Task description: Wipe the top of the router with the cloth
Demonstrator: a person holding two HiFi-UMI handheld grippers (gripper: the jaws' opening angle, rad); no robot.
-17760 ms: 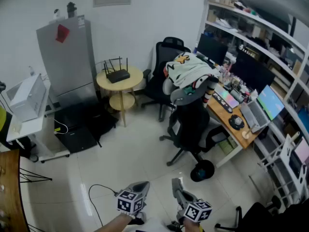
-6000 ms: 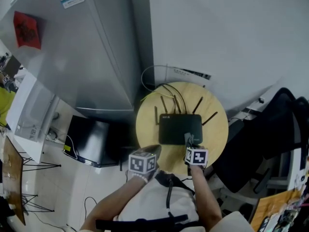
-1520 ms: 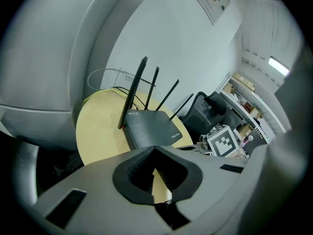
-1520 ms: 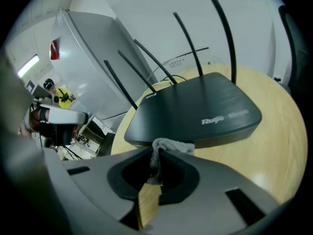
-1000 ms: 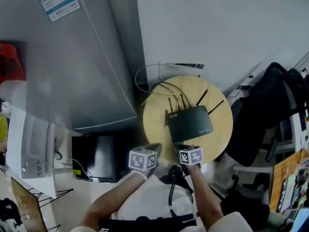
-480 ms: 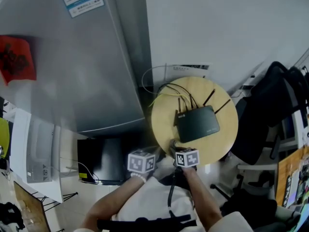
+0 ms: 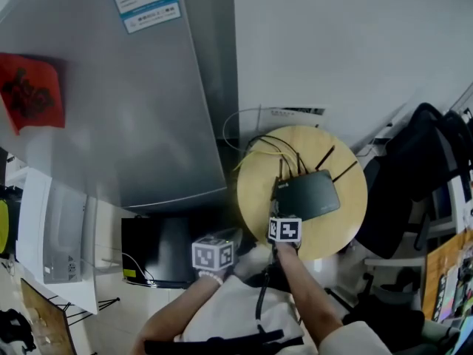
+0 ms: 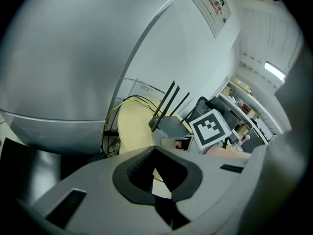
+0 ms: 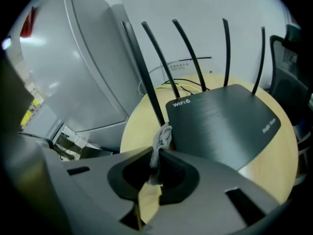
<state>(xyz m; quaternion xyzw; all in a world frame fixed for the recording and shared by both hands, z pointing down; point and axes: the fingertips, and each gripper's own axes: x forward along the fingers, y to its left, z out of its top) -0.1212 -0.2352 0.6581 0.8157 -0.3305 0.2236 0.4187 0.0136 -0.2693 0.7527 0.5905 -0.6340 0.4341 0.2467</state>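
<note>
Cloth by router mkd "WIFI6".

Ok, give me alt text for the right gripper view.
The right gripper pinches a small grey cloth at the near left corner of a black router with five upright antennas, on a round pale wooden table. A grey cabinet stands at left.

Black router, grey cloth, pale wood table — silver fridge, red sticker

Router sits on the round table; fridge left, chair right.
</note>
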